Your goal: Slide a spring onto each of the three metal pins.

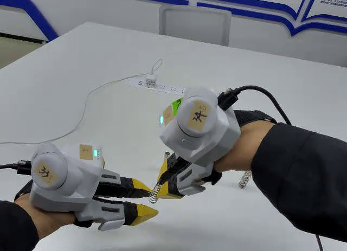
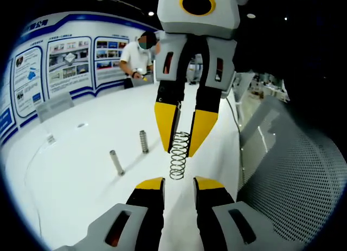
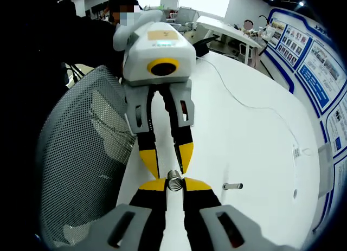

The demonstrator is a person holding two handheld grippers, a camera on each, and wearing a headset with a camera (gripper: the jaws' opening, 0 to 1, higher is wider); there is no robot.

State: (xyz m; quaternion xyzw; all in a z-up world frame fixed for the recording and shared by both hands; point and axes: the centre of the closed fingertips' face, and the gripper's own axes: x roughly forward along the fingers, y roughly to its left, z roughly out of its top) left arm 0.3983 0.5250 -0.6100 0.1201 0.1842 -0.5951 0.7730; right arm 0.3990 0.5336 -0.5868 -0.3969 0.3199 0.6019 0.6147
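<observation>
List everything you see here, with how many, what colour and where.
Silver coil springs: two; held spring between the right jaws, standing spring upright on the table.
Bare silver metal pin: one, upright near the standing spring.
White power strip: one, mid-table.
White table: one, under everything.
Grey mesh chair: one, at the table's edge.
Pale chair back: one, table's far side.
Person in white shirt: one, background.
Left hand-held gripper: white, yellow tips, open, facing the held spring.
Right hand-held gripper: white, yellow tips, shut on the held spring.
</observation>
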